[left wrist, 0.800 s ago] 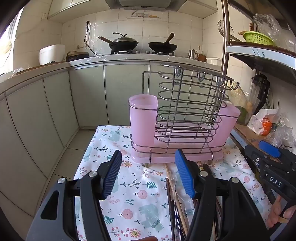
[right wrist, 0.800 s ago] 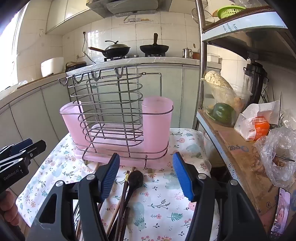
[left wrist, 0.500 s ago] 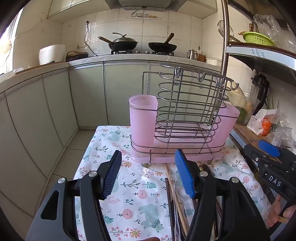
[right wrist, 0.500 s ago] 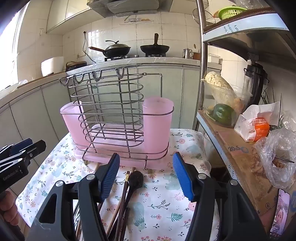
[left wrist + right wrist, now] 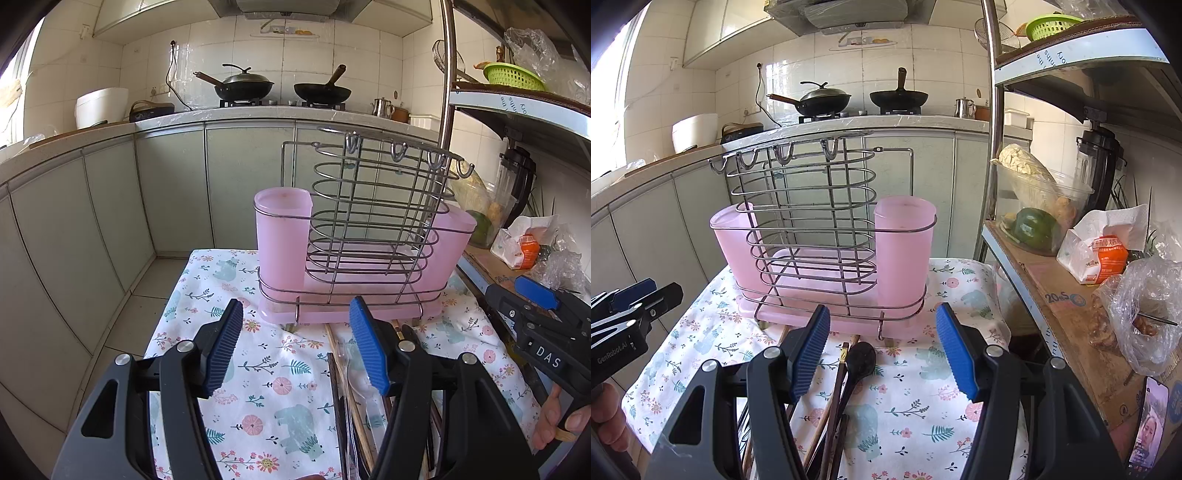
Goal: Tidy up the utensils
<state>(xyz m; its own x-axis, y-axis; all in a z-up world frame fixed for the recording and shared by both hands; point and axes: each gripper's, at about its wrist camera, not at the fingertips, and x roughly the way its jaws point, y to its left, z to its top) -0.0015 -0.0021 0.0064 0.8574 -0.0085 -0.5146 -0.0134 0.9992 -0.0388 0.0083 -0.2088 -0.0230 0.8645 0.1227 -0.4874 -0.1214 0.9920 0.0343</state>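
Note:
A wire utensil rack (image 5: 369, 221) with pink plastic cups and a pink drip tray stands at the far end of a floral cloth (image 5: 258, 350); it also shows in the right wrist view (image 5: 827, 240). Loose utensils lie on the cloth in front of it: chopsticks and a clear spoon (image 5: 351, 387), a black spoon (image 5: 858, 363) and dark chopsticks (image 5: 834, 398). My left gripper (image 5: 295, 347) is open and empty, hovering above the cloth left of the utensils. My right gripper (image 5: 882, 347) is open and empty above the black spoon.
A metal shelf (image 5: 1071, 314) on the right holds a bowl of vegetables, a tissue pack and plastic bags. Its upright pole (image 5: 993, 147) stands right of the rack. Kitchen cabinets and a counter with woks (image 5: 240, 88) lie behind. The floor drops off left of the cloth.

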